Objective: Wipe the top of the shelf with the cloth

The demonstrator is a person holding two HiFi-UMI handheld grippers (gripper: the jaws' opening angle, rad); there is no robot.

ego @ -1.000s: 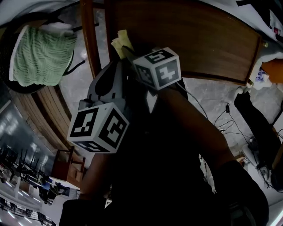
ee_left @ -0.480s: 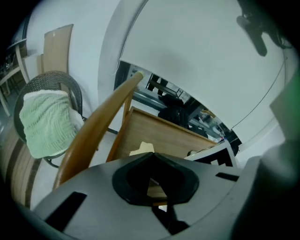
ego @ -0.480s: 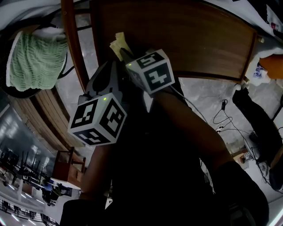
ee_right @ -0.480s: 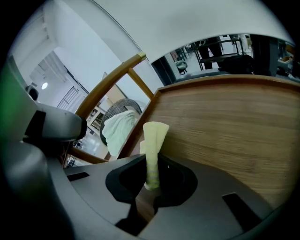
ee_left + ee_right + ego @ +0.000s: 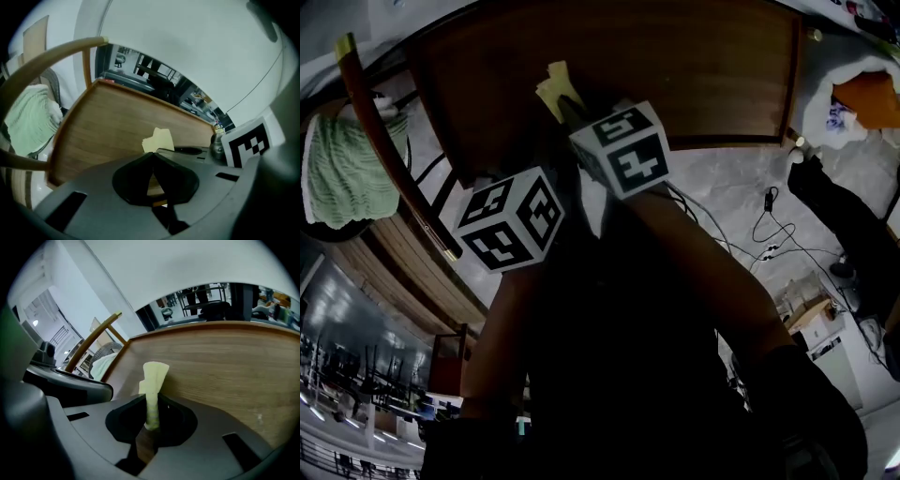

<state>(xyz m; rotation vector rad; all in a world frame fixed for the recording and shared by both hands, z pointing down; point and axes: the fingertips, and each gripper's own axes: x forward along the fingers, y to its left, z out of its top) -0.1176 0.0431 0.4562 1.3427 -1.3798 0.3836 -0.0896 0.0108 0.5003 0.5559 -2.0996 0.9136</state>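
From the left gripper view, the left gripper point(image 5: 151, 157) has its dark jaws together, tips meeting with nothing between them. Just past the tips stands the cloth point(image 5: 159, 139), pale yellow, soft and creased. It sits over the shelf top point(image 5: 103, 126), a broad brown board with fine straight grain and a rounded near corner. To the right is a marker cube point(image 5: 247, 143), white with black square patches. On the left a curved wooden rail point(image 5: 51, 56) arcs across, and behind it hangs a green towel point(image 5: 28, 119) with a ribbed weave.

From the right gripper view, the right gripper point(image 5: 151, 404) is clamped on the cloth, which rises from between the jaws as a narrow pinched strip and fans out at its upper end. The wood grain of the shelf top runs across behind it. I cannot tell whether the cloth touches the board. The smooth grey shell of the left gripper fills the left side.

From the head view, both grippers reach side by side toward the shelf top, each with its black-and-white cube uppermost. The yellow cloth pokes out ahead of the right one, over the near part of the board. The green towel lies off to the left, well apart from the shelf. Thin black cables point(image 5: 769, 246) trail over the mottled grey floor point(image 5: 722, 192). At the top right lies a crumpled white bag point(image 5: 844, 112) with something orange in it. Its blue print is too small to read.
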